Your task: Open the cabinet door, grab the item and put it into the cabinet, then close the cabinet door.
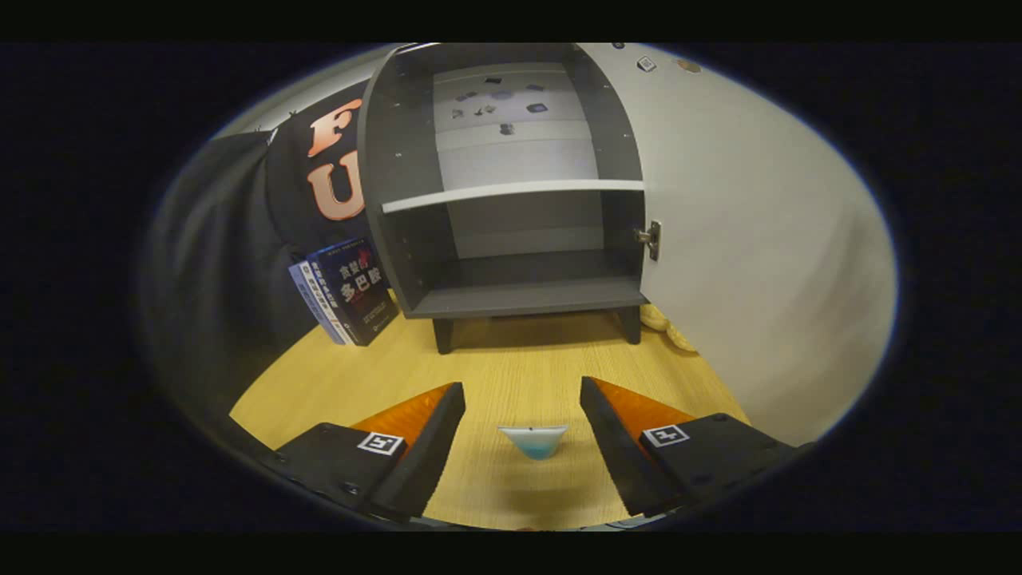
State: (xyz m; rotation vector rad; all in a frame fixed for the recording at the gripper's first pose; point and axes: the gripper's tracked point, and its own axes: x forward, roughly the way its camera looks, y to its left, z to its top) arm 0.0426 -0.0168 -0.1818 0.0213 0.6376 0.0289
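A small grey cabinet (511,239) stands on the wooden table ahead of my fingers, its white door (758,239) swung wide open to the right. Inside are a white shelf (511,192) and a bare bottom board (527,297). A small pale-blue cup-like item (533,440) sits on the table between my two fingers, touching neither. My gripper (523,391) is open, with its fingers spread on either side of the item, well short of the cabinet.
Two dark books (347,291) lean against the cabinet's left side. Something pale yellow (667,326) lies behind the open door near the cabinet's right leg. The wooden table (519,363) stretches between my fingers and the cabinet.
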